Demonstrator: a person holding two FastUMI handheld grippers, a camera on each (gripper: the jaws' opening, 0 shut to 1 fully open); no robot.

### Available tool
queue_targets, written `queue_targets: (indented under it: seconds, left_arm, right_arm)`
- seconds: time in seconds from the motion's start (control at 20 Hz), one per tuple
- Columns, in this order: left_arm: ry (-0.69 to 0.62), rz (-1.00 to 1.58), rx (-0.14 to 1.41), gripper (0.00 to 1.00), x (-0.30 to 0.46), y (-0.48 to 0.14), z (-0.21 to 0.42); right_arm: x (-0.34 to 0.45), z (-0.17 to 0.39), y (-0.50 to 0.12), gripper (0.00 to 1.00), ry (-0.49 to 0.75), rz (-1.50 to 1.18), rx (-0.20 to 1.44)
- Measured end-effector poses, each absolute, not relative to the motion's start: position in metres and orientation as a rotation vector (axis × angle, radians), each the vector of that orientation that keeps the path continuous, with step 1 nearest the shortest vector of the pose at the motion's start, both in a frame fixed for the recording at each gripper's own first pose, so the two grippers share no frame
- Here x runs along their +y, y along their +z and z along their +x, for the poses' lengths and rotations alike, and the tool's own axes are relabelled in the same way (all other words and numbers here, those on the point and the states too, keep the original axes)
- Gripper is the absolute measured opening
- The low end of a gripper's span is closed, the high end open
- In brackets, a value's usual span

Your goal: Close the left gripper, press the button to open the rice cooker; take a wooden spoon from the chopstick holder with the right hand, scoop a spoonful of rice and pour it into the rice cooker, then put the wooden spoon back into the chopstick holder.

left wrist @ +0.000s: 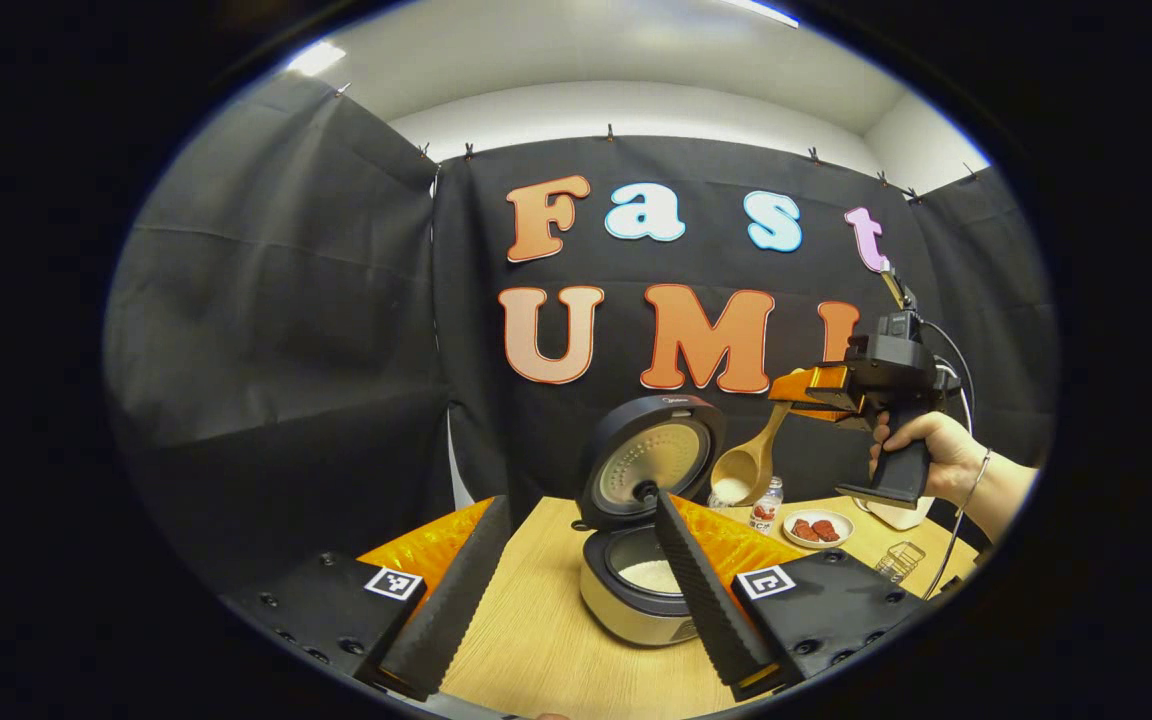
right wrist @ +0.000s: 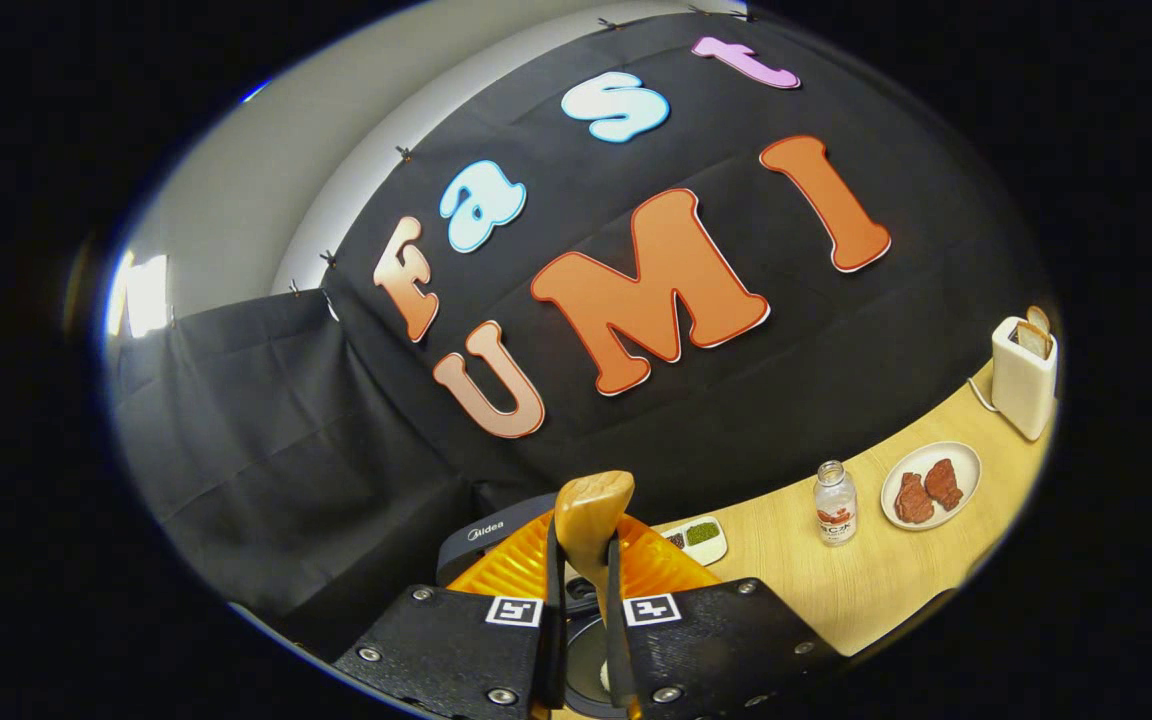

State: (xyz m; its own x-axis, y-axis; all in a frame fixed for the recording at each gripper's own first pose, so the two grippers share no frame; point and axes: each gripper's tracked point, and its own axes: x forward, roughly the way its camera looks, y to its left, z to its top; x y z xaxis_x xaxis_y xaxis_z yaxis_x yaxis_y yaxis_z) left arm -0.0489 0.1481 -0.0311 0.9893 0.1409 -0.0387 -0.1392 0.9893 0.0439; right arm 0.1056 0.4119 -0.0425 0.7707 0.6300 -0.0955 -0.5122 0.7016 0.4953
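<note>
Right tongs (left wrist: 798, 390) pinch the handle of the light wooden spoon (left wrist: 748, 462), bowl holding white rice, hanging beside the raised lid of the round dark-and-cream rice cooker (left wrist: 636, 580) on the pale wood table (left wrist: 536, 650). White rice lies inside the pot. Left tongs (left wrist: 576, 600) spread apart, low before the cooker.

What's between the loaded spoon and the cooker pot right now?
Nothing visible. The wooden spoon, gripped by the right gripper, hangs with rice in its bowl beside the raised lid. The rice cooker pot below is uncovered; the lid stands behind the opening, not over it.
</note>
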Motion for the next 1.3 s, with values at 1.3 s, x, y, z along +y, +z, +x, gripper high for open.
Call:
queue_targets:
  seconds: [1.3]
  left_arm:
    - [0.152,0.043,0.060,1.00,0.153,-0.040,-0.049]
  right_arm:
    - [0.436,0.076,-0.066,0.15,0.796,0.138,0.188]
